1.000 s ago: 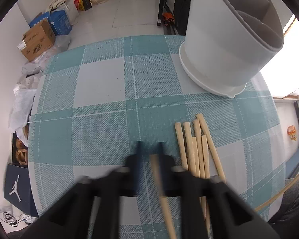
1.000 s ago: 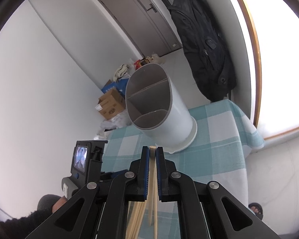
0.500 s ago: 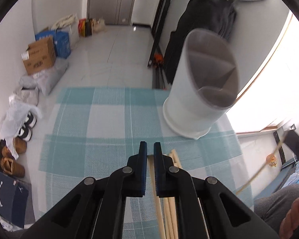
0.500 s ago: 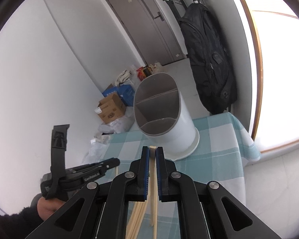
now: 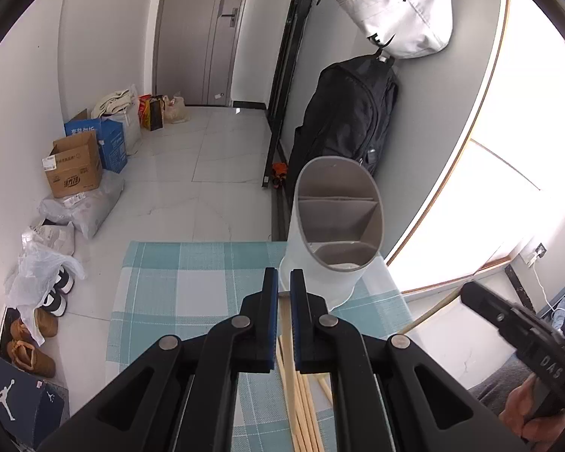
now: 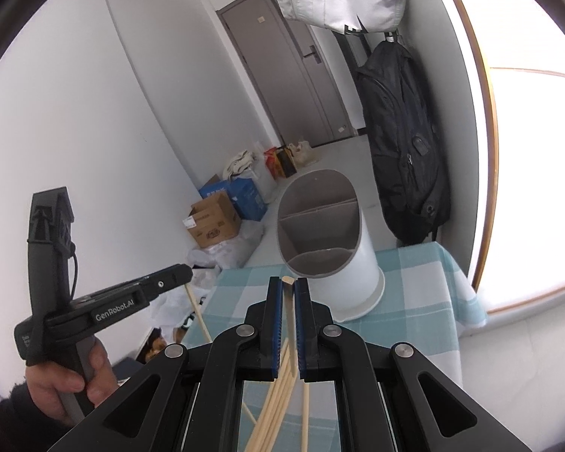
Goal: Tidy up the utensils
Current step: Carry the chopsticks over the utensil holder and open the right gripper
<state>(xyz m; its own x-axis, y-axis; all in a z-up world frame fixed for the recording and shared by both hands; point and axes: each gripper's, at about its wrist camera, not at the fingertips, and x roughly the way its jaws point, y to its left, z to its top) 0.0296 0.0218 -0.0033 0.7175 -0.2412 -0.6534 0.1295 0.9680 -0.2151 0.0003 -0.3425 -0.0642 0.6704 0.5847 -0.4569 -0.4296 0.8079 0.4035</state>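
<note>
R gripper (image 6: 289,297) clamps chopstick (image 6: 289,312), tip toward holder (image 6: 358,282)

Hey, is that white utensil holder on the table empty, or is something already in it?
Empty as far as visible: the utensil holder shows bare grey dividers and no chopsticks; compartment bottoms are partly hidden.

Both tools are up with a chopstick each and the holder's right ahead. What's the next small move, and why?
Probably carry the right tool forward over the white utensil holder and tip its chopstick down into the near compartment: the stick is clamped, the holder's compartments look empty, and more chopsticks wait on the tablecloth.
</note>
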